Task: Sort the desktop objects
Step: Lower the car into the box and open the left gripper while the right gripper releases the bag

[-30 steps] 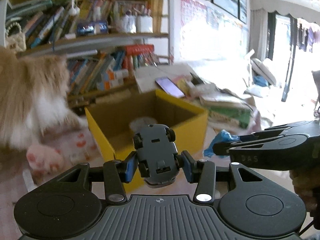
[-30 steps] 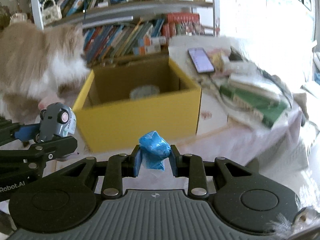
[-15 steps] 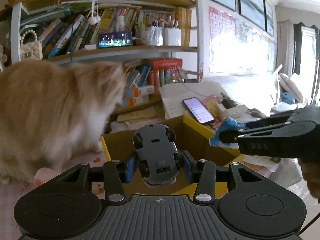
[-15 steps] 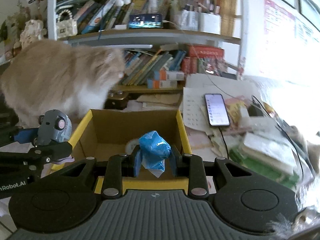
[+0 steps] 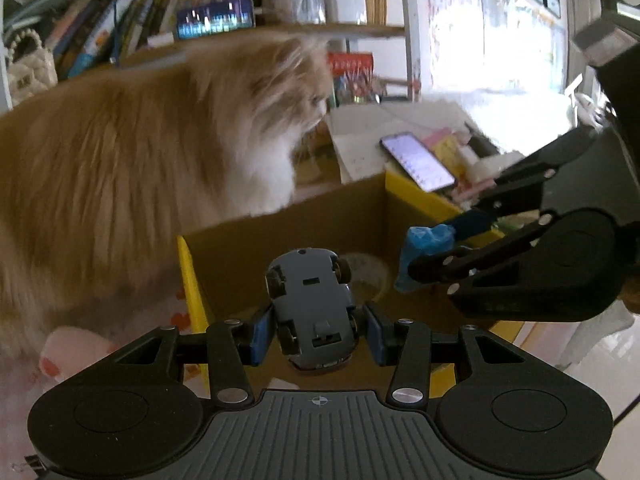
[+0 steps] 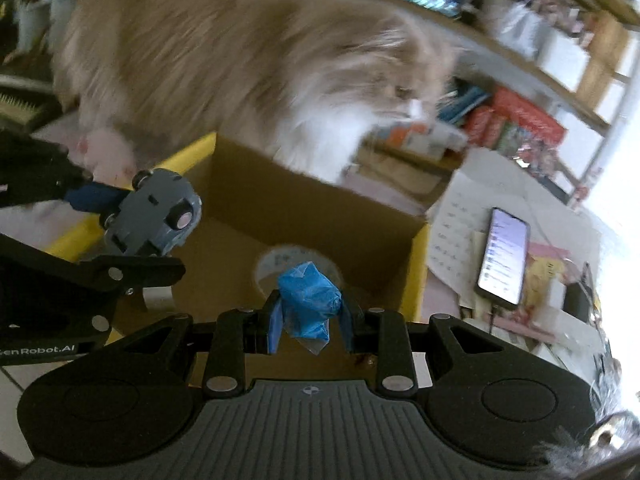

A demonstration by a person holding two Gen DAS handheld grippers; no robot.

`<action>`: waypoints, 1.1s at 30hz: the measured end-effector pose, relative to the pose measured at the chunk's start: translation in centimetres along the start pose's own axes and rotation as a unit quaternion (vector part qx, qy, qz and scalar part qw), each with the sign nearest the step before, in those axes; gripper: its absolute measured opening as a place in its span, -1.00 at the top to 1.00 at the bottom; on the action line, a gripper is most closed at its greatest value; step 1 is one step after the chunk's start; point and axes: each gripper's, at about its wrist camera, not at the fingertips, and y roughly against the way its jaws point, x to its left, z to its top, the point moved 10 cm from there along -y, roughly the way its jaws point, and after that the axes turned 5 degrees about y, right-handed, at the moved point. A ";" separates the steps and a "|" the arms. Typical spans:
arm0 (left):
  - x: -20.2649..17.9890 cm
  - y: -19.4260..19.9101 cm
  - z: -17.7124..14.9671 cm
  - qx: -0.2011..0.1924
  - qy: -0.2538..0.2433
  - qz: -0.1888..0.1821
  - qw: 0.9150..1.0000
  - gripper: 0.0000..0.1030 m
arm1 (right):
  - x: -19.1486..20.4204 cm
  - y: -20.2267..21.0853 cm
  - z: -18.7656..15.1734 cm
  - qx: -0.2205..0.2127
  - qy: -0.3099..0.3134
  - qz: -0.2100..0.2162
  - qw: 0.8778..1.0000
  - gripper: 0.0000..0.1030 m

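My left gripper (image 5: 316, 330) is shut on a grey toy car (image 5: 312, 304), underside up, held over the near edge of an open yellow cardboard box (image 5: 192, 280). My right gripper (image 6: 310, 320) is shut on a crumpled blue wad (image 6: 308, 304) and holds it above the same box (image 6: 416, 276). The car also shows at the left of the right wrist view (image 6: 156, 216), and the wad at the right of the left wrist view (image 5: 424, 252). A roll of tape (image 6: 276, 264) lies inside the box.
A fluffy ginger and white cat (image 5: 140, 152) stands at the box's far left rim, head over the box (image 6: 280, 72). A lit phone (image 6: 504, 256) lies on papers right of the box. Bookshelves (image 5: 200, 20) fill the background.
Both grippers have moved forward and over the box with their loads. The cat has stepped right, up to the box's back edge.
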 end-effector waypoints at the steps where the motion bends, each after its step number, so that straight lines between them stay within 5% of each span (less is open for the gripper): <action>1: 0.0 -0.4 -0.3 0.009 0.001 0.000 1.000 0.12 | 0.2 -0.5 -0.1 0.007 0.010 0.005 1.000 0.48; 20: -0.2 -2.6 -2.3 0.105 0.068 -0.051 0.991 0.22 | 2.0 -6.7 -1.8 0.119 0.090 0.111 0.983 0.48; 26: -0.5 -2.2 -2.0 0.090 0.057 -0.033 0.994 0.19 | 2.3 -6.8 -2.1 0.134 0.085 0.128 0.979 0.47; 29: -0.7 -1.4 -1.5 0.064 0.030 -0.008 0.997 0.13 | 2.2 -6.4 -1.8 0.118 0.081 0.125 0.982 0.16; 33: -0.8 0.7 -1.0 0.034 0.023 0.002 0.999 -0.04 | 1.9 -4.9 -1.1 0.090 0.068 0.119 0.986 0.07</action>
